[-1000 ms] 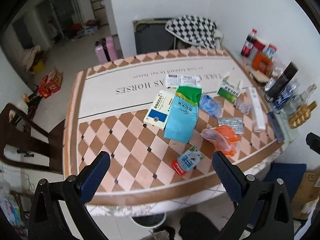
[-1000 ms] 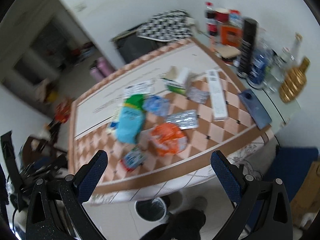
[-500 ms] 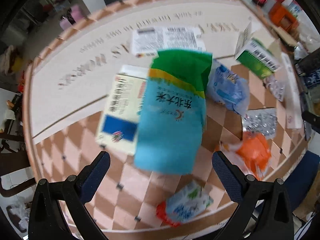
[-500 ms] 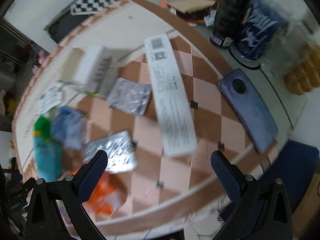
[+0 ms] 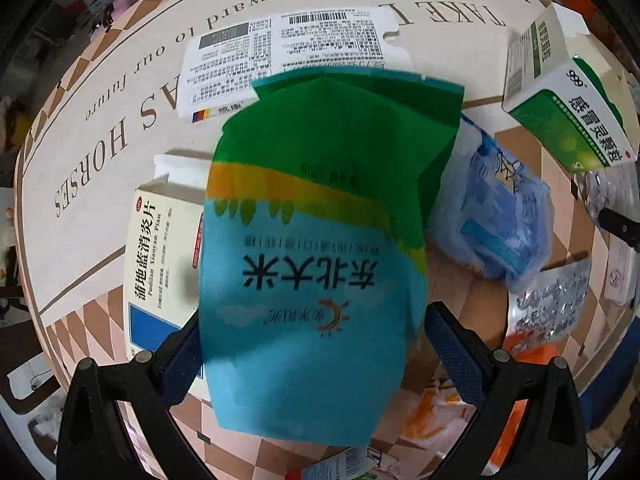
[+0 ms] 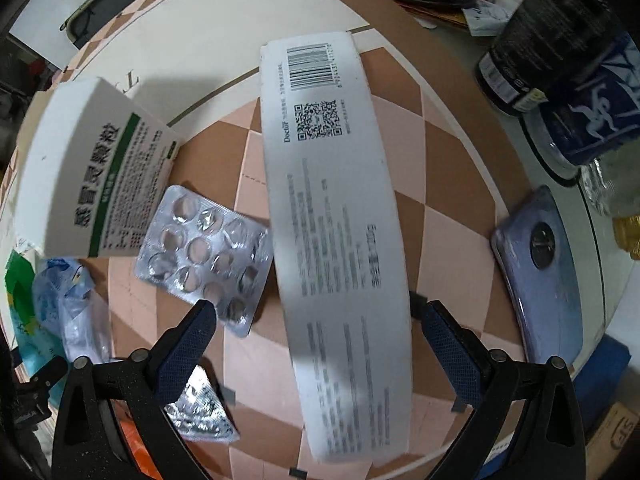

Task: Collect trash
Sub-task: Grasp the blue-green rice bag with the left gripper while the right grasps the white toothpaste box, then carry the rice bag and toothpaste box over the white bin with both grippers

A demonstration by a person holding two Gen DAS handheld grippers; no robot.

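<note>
Trash strewn over the tabletop [image 5: 92, 128], a wide-spread claw above each piece.

Blue-and-green rice bag [image 5: 320, 248], flat and creased, printed with Chinese characters, lying between the parted fingers of the left claw [image 5: 312, 344], overlapping a yellow-white medicine box [image 5: 160, 264] and a printed leaflet [image 5: 288, 40]; crumpled blue wrapper [image 5: 500, 220] just beside it. Long white carton [image 6: 336, 220], barcode and QR code near its far end, stretched toward the tabletop's near edge between the fingers of the right claw [image 6: 316, 336], gripping nothing; emptied silver blister pack [image 6: 204, 256] touching its side, green-white box [image 6: 92, 172] beyond, phone [image 6: 540, 280] near the tabletop's right edge.
</note>
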